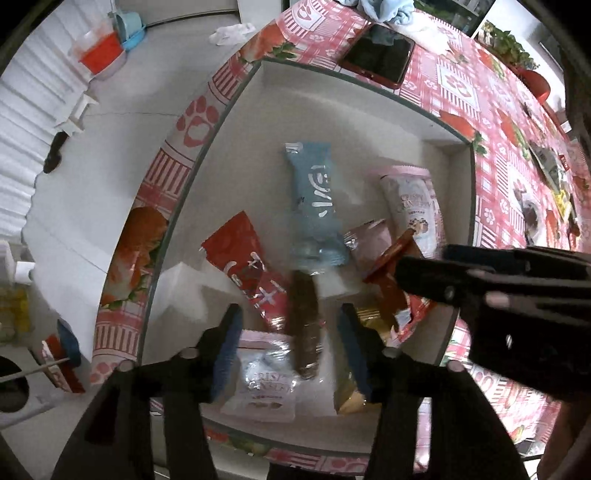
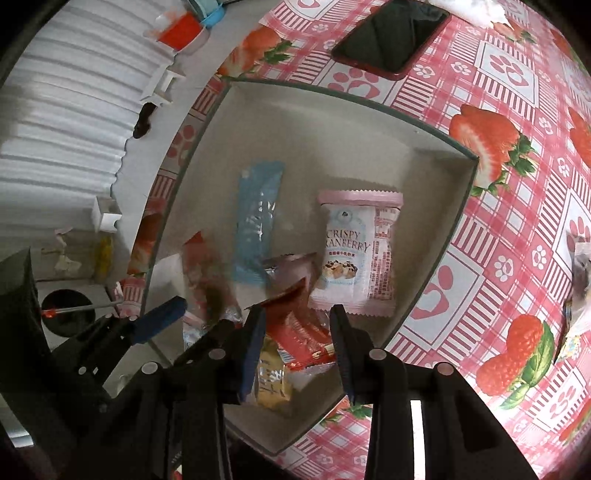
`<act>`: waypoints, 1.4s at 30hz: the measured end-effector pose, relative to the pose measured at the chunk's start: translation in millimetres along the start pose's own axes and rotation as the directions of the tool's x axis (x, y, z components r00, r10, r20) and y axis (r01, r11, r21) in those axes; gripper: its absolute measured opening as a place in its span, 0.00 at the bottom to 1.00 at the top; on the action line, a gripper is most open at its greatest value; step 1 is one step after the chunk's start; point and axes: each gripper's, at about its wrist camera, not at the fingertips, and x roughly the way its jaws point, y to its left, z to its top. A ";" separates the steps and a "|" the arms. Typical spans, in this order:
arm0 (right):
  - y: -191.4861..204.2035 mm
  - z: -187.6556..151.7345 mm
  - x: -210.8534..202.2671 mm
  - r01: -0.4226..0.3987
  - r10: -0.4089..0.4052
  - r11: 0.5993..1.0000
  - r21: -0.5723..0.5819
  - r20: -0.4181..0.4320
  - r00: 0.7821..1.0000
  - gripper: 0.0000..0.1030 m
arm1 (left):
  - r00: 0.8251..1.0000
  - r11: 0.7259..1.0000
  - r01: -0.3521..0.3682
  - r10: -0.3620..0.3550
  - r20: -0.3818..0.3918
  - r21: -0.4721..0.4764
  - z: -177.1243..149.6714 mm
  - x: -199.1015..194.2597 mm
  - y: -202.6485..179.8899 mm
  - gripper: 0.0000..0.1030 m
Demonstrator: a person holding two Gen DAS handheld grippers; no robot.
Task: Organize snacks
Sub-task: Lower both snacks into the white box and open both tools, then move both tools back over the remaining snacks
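Both claws hang over an open grey box [image 1: 332, 96] of snack packets, pointing down into it. Left claw [image 1: 291, 350] stands with its blue-padded fingers apart; a blurred brown bar [image 1: 303, 328] lies in the gap between them, and neither pad presses on it. Right claw [image 2: 297, 343] is likewise parted, its pads clear of the red wrapper [image 2: 299, 339] and the yellow packet [image 2: 271, 380] that show between and below them, so it grips nothing. In the left wrist view the right claw [image 1: 417, 280] comes in from the right edge, its tips just above a red-brown packet [image 1: 391, 266].

Inside the box, a long light-blue packet [image 1: 314, 199] lies near the middle, with a red packet [image 1: 247, 269] beside it toward the left wall. A pink-and-white packet printed "Crispy Cranberry" [image 2: 356, 254] rests by the right wall, and a second of the same kind [image 1: 266, 387] sits at the near wall under the left claw. A small silvery-pink packet [image 1: 369, 240] is wedged between the blue one and the cranberry one.

That box sits at the corner of a tabletop [image 2: 517, 206] covered in a pink checked cloth with strawberries and paw prints. A dark phone in a red case [image 2: 391, 35] lies on the cloth just beyond the far wall of the box. Past the cloth's edge the pale floor [image 1: 155, 85] shows, with a red-and-clear container [image 1: 99, 55] on it.
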 end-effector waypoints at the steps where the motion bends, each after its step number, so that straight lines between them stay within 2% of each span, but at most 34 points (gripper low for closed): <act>1: 0.2 -0.6 -0.5 0.003 -0.003 1.000 0.001 0.005 1.000 0.61 | 1.000 1.000 -0.003 0.003 0.002 0.000 0.0 -0.2 -0.7 0.63; 2: -2.4 -1.2 -3.8 0.005 -0.005 1.000 0.003 0.014 1.000 0.67 | 1.000 1.000 -0.007 0.007 0.003 -0.001 0.2 -0.4 -1.4 0.64; 8: -9.8 -3.7 -12.2 0.020 -0.021 1.000 0.017 0.031 0.999 0.67 | 1.000 1.000 -0.027 0.027 0.000 0.000 1.0 0.2 -6.5 0.72; 10: -14.8 -5.5 -14.6 0.022 -0.023 0.999 0.033 0.035 0.999 0.85 | 0.999 0.999 -0.042 0.042 0.003 -0.002 -0.6 -0.5 -7.4 0.73; 11: -16.1 -6.0 -16.5 0.023 -0.025 0.999 0.039 0.041 0.999 1.00 | 0.999 0.999 -0.047 0.047 0.005 -0.003 -0.3 -1.5 -8.2 0.73; 17: -34.3 -11.7 -33.3 0.017 -0.022 0.997 0.070 0.073 0.997 1.00 | 0.998 0.998 -0.060 0.060 0.026 -0.002 -0.3 -12.1 -11.6 0.73; 21: -54.0 -23.0 -46.2 0.031 -0.044 0.992 0.124 0.104 0.994 1.00 | 0.998 0.999 -0.045 0.044 0.055 0.017 3.2 -25.4 -26.2 0.73; 27: -123.4 -51.4 -70.2 0.071 -0.113 0.953 0.294 0.130 0.985 1.00 | 0.996 0.997 0.022 -0.029 0.089 0.078 11.1 -40.9 -62.2 0.73; 31: -171.0 -76.6 -83.3 0.098 -0.160 0.910 0.402 0.123 0.979 1.00 | 0.991 0.984 0.097 -0.109 0.075 0.150 17.4 -48.4 -102.6 0.73; 35: -208.4 -100.3 -90.6 0.112 -0.189 0.869 0.482 0.114 0.975 1.00 | 0.985 0.964 0.161 -0.170 0.026 0.213 27.6 -43.2 -152.9 0.73; 39: -233.4 -125.2 -93.6 0.107 -0.193 0.835 0.539 0.105 0.976 1.00 | 0.978 0.949 0.200 -0.206 -0.001 0.243 43.9 -31.9 -203.5 0.74; 42: -249.0 -145.2 -94.2 0.096 -0.186 0.818 0.567 0.103 0.977 1.00 | 0.974 0.948 0.227 -0.224 -0.036 0.224 57.1 -19.2 -230.9 0.74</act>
